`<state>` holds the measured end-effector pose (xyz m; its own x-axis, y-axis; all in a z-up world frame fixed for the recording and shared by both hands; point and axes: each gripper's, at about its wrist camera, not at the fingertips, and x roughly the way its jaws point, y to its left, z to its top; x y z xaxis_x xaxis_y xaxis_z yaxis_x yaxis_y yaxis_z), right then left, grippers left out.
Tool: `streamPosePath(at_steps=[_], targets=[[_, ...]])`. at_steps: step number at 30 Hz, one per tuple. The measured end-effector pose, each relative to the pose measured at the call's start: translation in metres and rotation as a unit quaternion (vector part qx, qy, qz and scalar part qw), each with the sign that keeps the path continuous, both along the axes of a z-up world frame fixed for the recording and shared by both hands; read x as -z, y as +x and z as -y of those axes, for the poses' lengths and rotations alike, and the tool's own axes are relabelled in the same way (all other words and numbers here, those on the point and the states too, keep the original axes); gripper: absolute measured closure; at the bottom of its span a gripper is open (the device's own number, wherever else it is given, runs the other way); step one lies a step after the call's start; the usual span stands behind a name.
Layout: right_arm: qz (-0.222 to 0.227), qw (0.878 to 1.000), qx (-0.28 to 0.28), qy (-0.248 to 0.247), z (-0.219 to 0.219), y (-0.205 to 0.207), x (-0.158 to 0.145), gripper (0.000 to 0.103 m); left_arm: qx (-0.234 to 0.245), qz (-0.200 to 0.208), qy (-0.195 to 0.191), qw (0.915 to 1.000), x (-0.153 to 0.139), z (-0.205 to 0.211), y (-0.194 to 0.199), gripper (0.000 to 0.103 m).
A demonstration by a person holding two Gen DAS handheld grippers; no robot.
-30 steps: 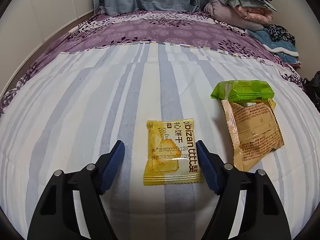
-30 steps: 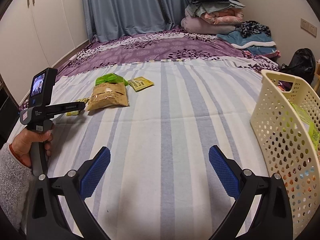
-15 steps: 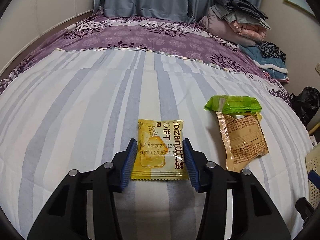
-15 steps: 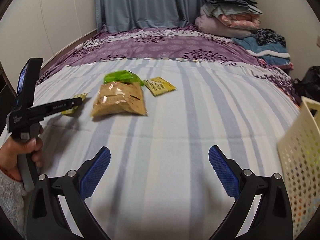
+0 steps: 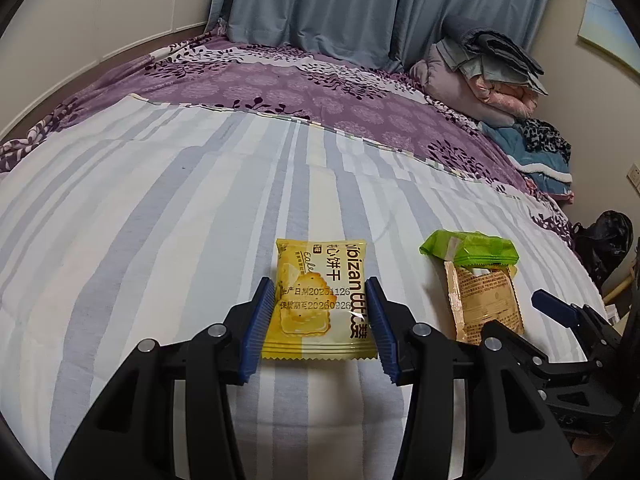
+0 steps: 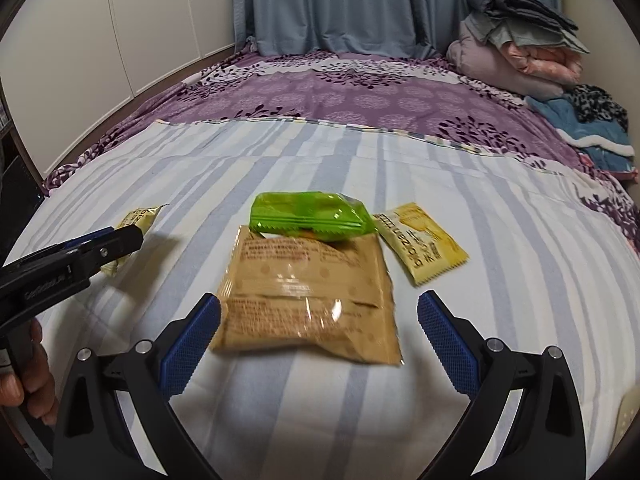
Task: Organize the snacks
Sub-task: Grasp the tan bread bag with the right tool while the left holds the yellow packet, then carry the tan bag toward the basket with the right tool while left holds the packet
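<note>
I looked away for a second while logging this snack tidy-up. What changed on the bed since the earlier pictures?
The left claw closed on the yellow cracker packet, which it had straddled open. The right claw swung away from the basket to the brown packet, open around its near end. The brown packet, the green packet and the second yellow packet lie where they were.

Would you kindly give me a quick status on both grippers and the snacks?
Left gripper shut on yellow biscuit packet. Right gripper open, around brown packet. Green packet overlaps its far edge.
</note>
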<state>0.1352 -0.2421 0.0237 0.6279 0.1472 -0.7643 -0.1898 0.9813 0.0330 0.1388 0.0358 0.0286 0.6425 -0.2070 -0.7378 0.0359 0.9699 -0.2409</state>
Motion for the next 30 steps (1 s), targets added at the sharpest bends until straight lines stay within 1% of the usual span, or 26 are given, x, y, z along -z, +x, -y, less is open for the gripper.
streamPosePath(at_steps=[2,4,9,14,18,20,22,23,24,30], targets=[[-0.006,1.000,-0.003,-0.003,-0.004,0.006,0.004,0.005,0.000,0.000,-0.003,1.0000,0.000,-0.001,0.000,0.055],[-0.023,1.000,-0.009,0.007,-0.005,0.013,0.010,0.005,0.000,0.000,-0.004,1.0000,0.001,-0.001,0.000,0.055],[-0.059,0.998,-0.002,0.021,-0.006,0.030,0.021,0.005,0.001,-0.004,-0.006,1.0000,0.003,-0.002,0.000,0.055],[-0.060,0.998,-0.005,0.002,-0.012,0.032,0.024,0.005,0.003,-0.007,-0.006,1.0000,0.006,0.000,0.001,0.055],[-0.059,0.998,-0.001,-0.001,-0.014,0.032,0.023,0.005,0.006,-0.009,-0.007,0.9999,0.008,0.001,0.002,0.055],[-0.056,0.998,-0.001,0.001,-0.014,0.030,0.021,0.011,0.006,-0.009,-0.007,0.9999,0.008,0.001,0.002,0.055],[-0.051,0.999,-0.002,-0.005,-0.016,0.026,0.019,0.024,0.006,-0.009,-0.008,0.9999,0.008,0.001,0.001,0.055],[-0.051,0.999,-0.002,-0.006,-0.016,0.025,0.018,0.025,0.005,-0.009,-0.009,0.9999,0.008,0.001,0.001,0.055],[-0.050,0.999,0.000,-0.005,-0.015,0.024,0.017,0.028,0.006,-0.010,-0.008,0.9999,0.008,0.001,0.001,0.055],[-0.051,0.999,0.013,0.004,-0.003,0.007,0.012,0.029,0.010,-0.003,-0.014,0.9999,0.005,0.006,-0.001,0.055]])
